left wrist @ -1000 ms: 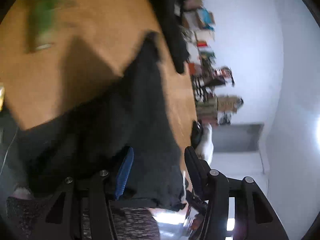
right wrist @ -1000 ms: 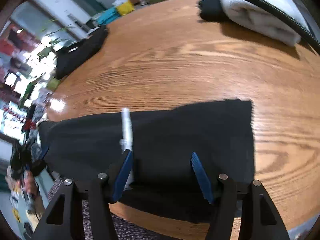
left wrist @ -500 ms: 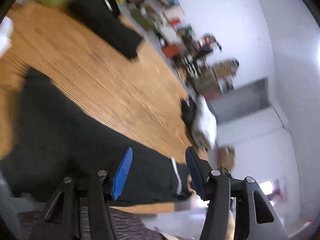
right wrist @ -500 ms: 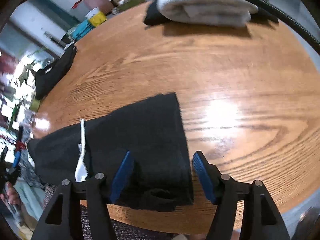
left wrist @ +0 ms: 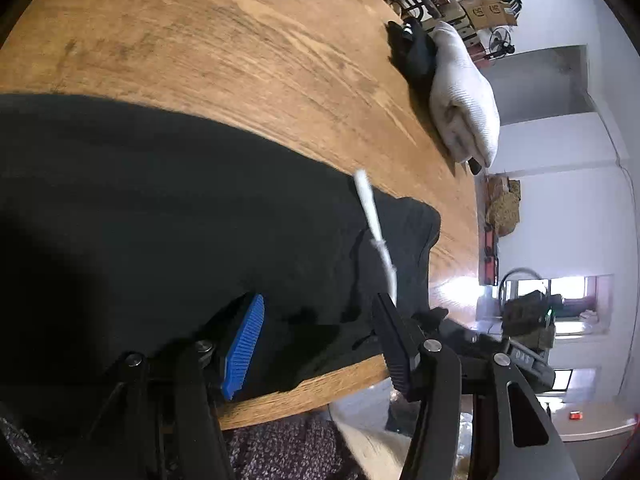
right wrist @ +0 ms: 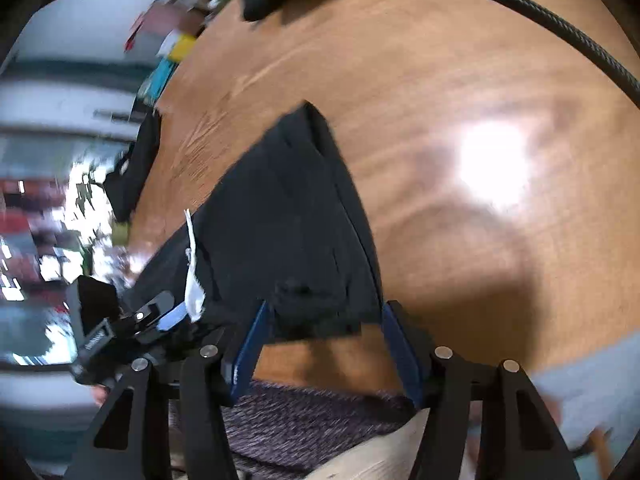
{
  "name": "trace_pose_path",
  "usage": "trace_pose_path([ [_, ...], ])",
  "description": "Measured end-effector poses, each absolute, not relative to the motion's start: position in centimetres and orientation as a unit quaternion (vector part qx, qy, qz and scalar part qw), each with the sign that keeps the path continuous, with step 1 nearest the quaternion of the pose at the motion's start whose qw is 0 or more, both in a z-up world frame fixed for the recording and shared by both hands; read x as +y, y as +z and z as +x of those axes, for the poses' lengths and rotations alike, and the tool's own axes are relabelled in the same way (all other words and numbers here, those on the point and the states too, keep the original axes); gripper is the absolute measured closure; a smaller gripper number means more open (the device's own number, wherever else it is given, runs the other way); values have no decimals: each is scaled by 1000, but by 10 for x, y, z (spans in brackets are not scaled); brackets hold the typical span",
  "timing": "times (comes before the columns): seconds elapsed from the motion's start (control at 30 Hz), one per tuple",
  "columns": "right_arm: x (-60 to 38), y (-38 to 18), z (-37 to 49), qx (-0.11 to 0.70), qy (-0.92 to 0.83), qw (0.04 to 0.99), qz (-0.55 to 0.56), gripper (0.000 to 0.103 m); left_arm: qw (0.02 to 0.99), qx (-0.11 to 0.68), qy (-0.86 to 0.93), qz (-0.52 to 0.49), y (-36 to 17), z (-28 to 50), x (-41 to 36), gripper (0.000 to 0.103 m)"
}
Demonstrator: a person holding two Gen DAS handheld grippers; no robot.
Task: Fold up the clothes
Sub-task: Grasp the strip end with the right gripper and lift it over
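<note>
A black folded fabric garment (left wrist: 168, 208) w/ a white drawstring (left wrist: 376, 232) is laid flat on the round wooden table (left wrist: 224, 40), at its near edge. Left gripper (left wrist: 316, 336) is held open above the cloth, nothing pinched. Right gripper (right wrist: 320, 336) jaws are closing, the garment's near corner seen betw. them, not yet pressed.

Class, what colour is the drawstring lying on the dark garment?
White; the drawstring on the black garment shows best in the left wrist view.

Black left gripper (left wrist: 320, 336), blue ribbed pads, silver screws, braided black cable (right wrist: 540, 12).
</note>
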State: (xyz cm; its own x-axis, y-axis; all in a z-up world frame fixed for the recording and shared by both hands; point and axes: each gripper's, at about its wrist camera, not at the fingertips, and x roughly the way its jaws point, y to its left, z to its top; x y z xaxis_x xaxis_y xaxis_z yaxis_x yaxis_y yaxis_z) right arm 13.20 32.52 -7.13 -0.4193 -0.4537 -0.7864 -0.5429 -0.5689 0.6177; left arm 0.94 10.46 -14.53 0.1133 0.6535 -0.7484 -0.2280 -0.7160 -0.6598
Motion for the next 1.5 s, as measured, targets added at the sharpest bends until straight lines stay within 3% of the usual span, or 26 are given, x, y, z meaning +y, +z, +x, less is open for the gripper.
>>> trace_pose_path([
  [0.17, 327, -78, 147, 538, 686, 60, -486, 45, 341, -195, 641, -659, -155, 13, 98, 45],
  [0.33, 317, -78, 130, 536, 694, 65, -477, 48, 343, -250, 631, -650, -157, 14, 76, 45],
  [0.43, 311, -79, 120, 528, 702, 66, -473, 67, 347, -262, 631, -643, -154, 17, 68, 45],
  [0.47, 309, -82, 116, 531, 702, 61, -470, 84, 348, -264, 631, -641, -153, 17, 68, 45],
  [0.5, 307, -85, 112, 535, 702, 56, -467, 92, 349, -266, 631, -640, -152, 17, 67, 45],
  [0.77, 338, -48, 124, 549, 743, 51, -380, 94, 321, -293, 622, -651, -147, -8, 65, 45],
  [0.97, 377, -45, 147, 582, 738, 98, -327, 94, 373, -278, 566, -681, -161, -9, 142, 45],
  [1.2, 428, -24, 201, 547, 758, 209, -289, 94, 436, -291, 494, -694, -176, 7, 225, 45],
  [1.5, 394, 36, 169, 460, 826, 130, -298, 93, 471, -313, 457, -687, -184, 37, 235, 45],
])
